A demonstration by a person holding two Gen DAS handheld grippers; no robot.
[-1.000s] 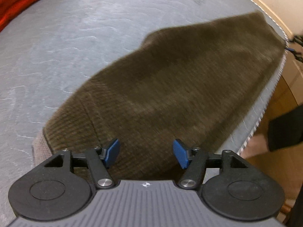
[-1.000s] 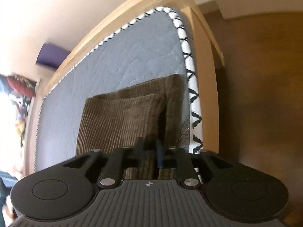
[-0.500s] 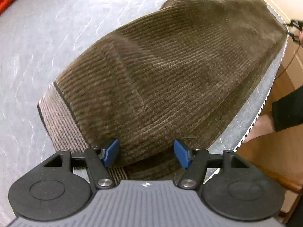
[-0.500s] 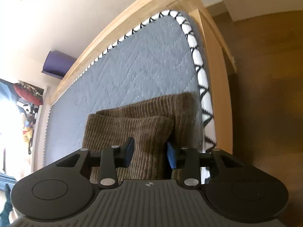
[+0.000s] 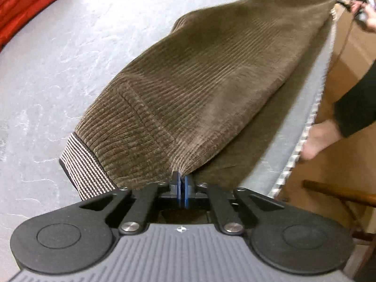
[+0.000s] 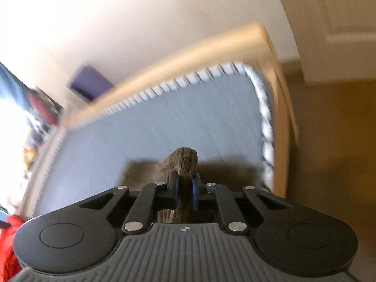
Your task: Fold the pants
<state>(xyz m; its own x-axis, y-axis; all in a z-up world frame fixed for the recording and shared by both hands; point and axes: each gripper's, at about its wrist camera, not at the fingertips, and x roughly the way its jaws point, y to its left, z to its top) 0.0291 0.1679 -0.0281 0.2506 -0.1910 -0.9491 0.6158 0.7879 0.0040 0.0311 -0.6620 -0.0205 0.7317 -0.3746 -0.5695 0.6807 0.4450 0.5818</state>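
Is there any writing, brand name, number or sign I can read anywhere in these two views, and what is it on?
No readable words or numbers in either view.
Left tongs, shut on the pants: only a small round crosshair mark on the body, no letters.
Right tongs, also shut on the pants: the same mark.
Colourful things at the left edge of the right view: too blurred to read.

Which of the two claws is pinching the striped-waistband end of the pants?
The left claw: it is shut on the pants beside the striped waistband. The right claw grips a bunched fold with no stripes showing.
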